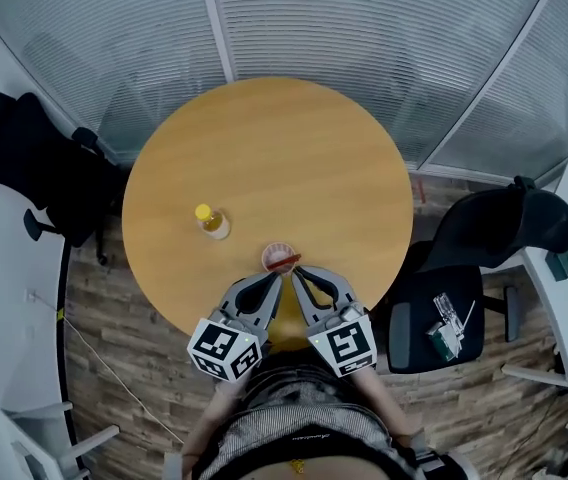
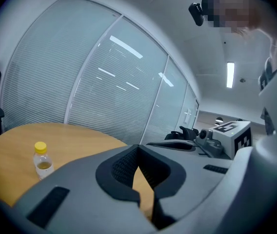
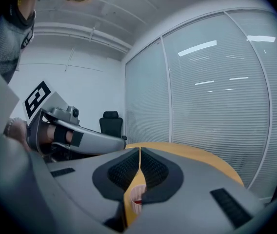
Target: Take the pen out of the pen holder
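Note:
A small pale pen holder stands near the front edge of the round wooden table, with a red pen lying across its mouth. Both grippers hover just in front of it, tips pointing at it. My left gripper is shut and empty; in the left gripper view its jaws meet over bare tabletop. My right gripper is also shut and empty. In the right gripper view the pen holder peeks out below the closed jaws, a bit of red inside it.
A small bottle with a yellow cap stands left of the holder. A black chair sits at the left. Another chair at the right carries small items. Blinds-covered glass walls curve behind the table.

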The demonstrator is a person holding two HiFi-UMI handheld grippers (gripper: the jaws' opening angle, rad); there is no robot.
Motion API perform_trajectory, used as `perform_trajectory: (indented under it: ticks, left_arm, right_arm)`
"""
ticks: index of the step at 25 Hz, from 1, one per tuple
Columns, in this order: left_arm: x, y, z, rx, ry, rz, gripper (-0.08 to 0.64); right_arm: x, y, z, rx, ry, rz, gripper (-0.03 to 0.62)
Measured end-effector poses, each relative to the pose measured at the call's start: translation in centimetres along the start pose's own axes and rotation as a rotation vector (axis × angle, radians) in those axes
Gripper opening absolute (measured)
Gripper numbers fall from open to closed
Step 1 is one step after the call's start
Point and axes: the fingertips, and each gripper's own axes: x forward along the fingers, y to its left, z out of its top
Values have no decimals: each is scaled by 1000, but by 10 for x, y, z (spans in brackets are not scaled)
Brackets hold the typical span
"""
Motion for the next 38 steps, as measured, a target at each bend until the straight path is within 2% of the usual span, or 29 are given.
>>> perform_trajectory:
  ticks: [11,18,31,38]
  left_arm:
    - [8,19,-9,-2,49,-43,5]
    - [2,33,-10,-21,63,-43,5]
    - [-4,58,-12,-34,102,-60,5]
    - [-7,65,-12,-39,111,-72,5]
  right_arm:
    - [19,-8,-17,51,54,-70,23]
    - [35,-17,-48,55,129,-100,23]
    - [57,-26,-117,128,276,-151,23]
    - [64,-35,-135,186,287,-185,25]
